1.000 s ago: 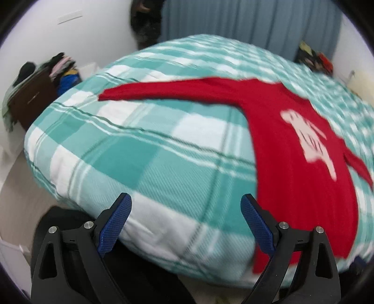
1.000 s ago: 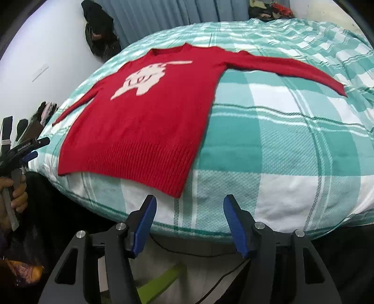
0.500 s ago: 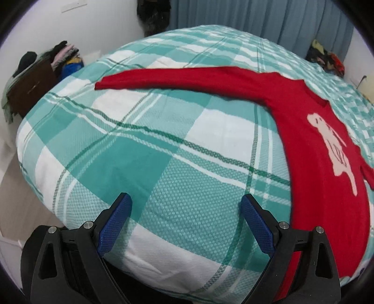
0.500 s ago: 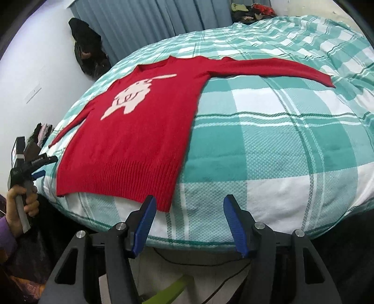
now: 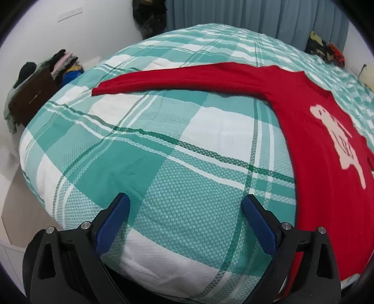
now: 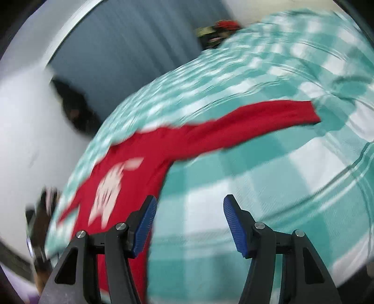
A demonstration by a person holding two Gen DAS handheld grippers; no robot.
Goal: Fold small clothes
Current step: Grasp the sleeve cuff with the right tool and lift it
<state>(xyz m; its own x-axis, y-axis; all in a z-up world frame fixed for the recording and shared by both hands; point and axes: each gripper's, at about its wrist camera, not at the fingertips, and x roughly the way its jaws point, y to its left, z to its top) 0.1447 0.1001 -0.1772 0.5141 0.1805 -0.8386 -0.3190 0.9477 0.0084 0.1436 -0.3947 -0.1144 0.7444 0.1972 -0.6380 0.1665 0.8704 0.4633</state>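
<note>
A red sweater (image 5: 311,121) with a white animal figure lies flat, face up, on the green-and-white plaid bed (image 5: 163,145). Its one sleeve stretches left to a cuff (image 5: 100,90). My left gripper (image 5: 184,215) is open and empty over the bedspread, left of the sweater's body. In the blurred right wrist view the sweater (image 6: 149,163) lies at centre left, its other sleeve reaching right to a cuff (image 6: 308,112). My right gripper (image 6: 188,222) is open and empty over the bed, its left finger over the sweater's side edge.
A dark wooden cabinet (image 5: 30,98) piled with clothes stands left of the bed. Blue-grey curtains (image 5: 257,16) hang behind it. More clothes (image 5: 325,49) lie at the far right corner. A dark garment (image 5: 149,16) hangs on the wall.
Both grippers have moved forward over the bed. The right gripper has swung fast toward the right sleeve, blurring its view. Both stay open.
</note>
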